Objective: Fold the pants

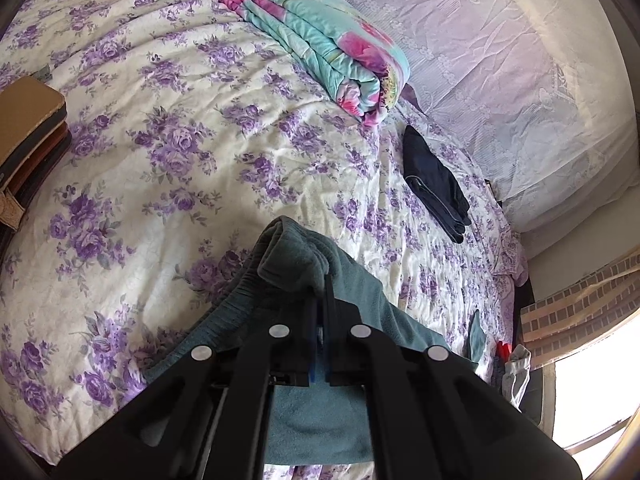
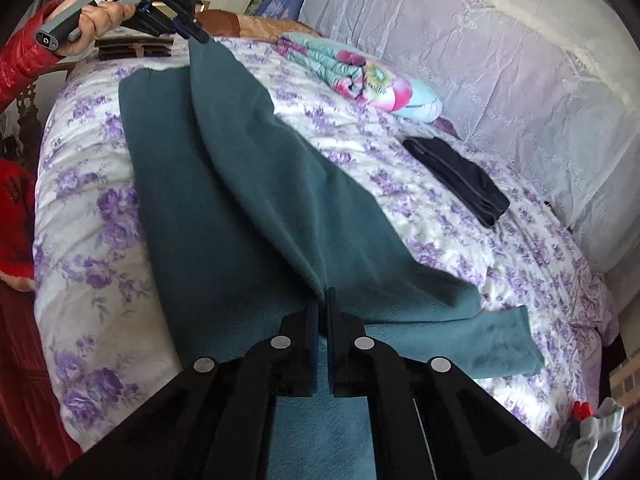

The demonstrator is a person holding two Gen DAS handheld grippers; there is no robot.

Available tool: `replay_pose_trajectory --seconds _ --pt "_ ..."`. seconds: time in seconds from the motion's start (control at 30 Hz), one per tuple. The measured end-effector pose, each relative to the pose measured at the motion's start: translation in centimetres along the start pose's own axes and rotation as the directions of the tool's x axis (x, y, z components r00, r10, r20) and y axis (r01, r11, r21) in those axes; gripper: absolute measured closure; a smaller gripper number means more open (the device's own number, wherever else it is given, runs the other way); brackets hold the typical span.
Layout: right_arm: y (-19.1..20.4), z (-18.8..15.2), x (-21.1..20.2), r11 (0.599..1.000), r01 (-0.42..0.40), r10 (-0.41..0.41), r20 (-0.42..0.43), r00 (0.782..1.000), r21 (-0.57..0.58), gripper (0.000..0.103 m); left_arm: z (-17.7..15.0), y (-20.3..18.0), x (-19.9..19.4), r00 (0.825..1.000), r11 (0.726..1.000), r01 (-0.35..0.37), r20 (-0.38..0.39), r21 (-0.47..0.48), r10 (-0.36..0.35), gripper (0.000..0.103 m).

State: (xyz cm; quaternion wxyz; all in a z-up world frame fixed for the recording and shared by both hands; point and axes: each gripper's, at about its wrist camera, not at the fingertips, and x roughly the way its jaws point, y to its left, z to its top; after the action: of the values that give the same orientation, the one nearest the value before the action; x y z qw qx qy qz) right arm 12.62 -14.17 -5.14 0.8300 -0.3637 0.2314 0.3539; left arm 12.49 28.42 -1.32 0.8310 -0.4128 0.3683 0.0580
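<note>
At the bottom of the right wrist view, the right gripper (image 2: 323, 300) has its jaws drawn almost together, pinching a fold of the teal pants (image 2: 224, 184), which spread from the lower centre up toward the upper left across the bed (image 2: 92, 240) with its purple-flowered cover; one leg end lies flat at lower right. In the left wrist view the left gripper (image 1: 322, 280) is likewise clamped tight on the bunched elastic waistband, lifted off the cover at lower centre. In the right wrist view that gripper appears at upper left, held by a hand (image 2: 100, 16) in a red sleeve, with the cloth hanging from it. Further back, right of centre, lies a folded dark garment (image 2: 460, 180), and beyond it a folded floral quilt (image 2: 360, 72) against the pale lace-covered headboard (image 2: 500, 60).
</note>
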Motion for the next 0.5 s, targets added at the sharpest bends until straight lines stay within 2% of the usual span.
replay_pose_trajectory --seconds 0.13,0.27,0.5 --pt "-0.4 0.0 -3.1 0.999 0.018 -0.019 0.045 0.999 0.029 0.100 -0.4 -0.2 -1.6 1.000 0.999 0.021 0.012 0.030 -0.021 0.102" --pt "0.2 -1.2 -5.6 0.999 0.007 -0.009 0.039 0.999 0.053 0.100 -2.5 0.7 -3.4 1.000 0.998 0.028 -0.009 0.063 -0.027 0.102" --pt "2.9 -3.8 -4.0 0.996 -0.057 0.059 -0.023 0.998 0.072 0.099 -6.1 3.7 -2.5 0.995 0.994 -0.072 -0.063 0.077 0.077 0.101"
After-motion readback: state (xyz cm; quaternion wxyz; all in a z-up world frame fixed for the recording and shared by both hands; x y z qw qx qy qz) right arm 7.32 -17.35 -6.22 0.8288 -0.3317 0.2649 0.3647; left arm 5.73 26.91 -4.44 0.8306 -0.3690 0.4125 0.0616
